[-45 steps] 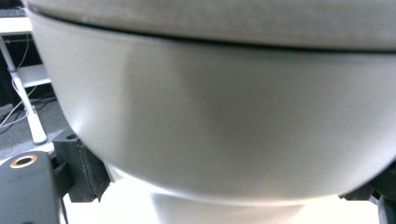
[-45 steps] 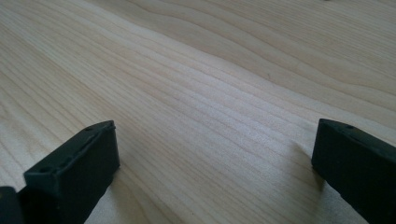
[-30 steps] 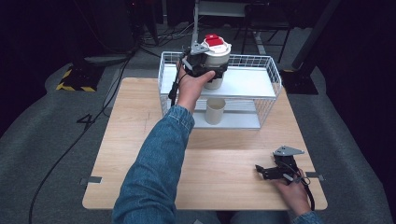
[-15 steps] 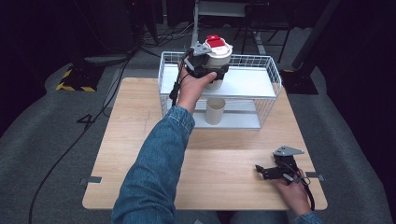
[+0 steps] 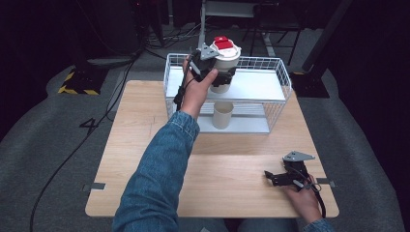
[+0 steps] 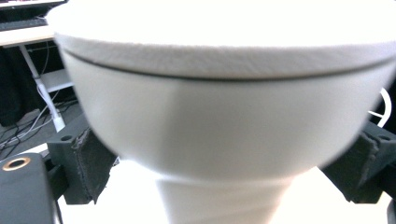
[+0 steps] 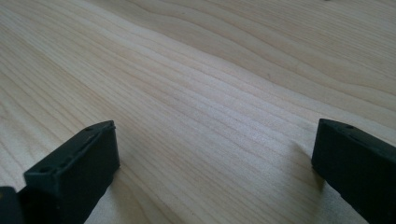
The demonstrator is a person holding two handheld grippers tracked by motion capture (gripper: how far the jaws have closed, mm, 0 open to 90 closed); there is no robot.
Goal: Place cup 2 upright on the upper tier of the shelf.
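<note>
A white lidded cup [image 5: 226,54] with a red label on its lid stands on the top shelf of a white wire rack [image 5: 270,84]. My left gripper [image 5: 223,79] reaches in from the left and straddles the cup's lower body. Its jaws have just been opening. In the left gripper view the cup [image 6: 224,107] sits between the pads [image 6: 91,161], which stand slightly off its wall. My right gripper [image 5: 271,178] rests open on the wooden table [image 5: 145,145] at the near right, with bare wood between its jaws [image 7: 210,172].
A tan paper cup [image 5: 223,115] stands on the rack's lower shelf, directly below the white cup. The rack sits at the table's far edge. A person's denim sleeve [image 5: 159,174] crosses the table's middle. Dark floor and cables surround the table.
The left hand and the white cup have barely shifted at the top shelf. The right gripper lies where it was.
</note>
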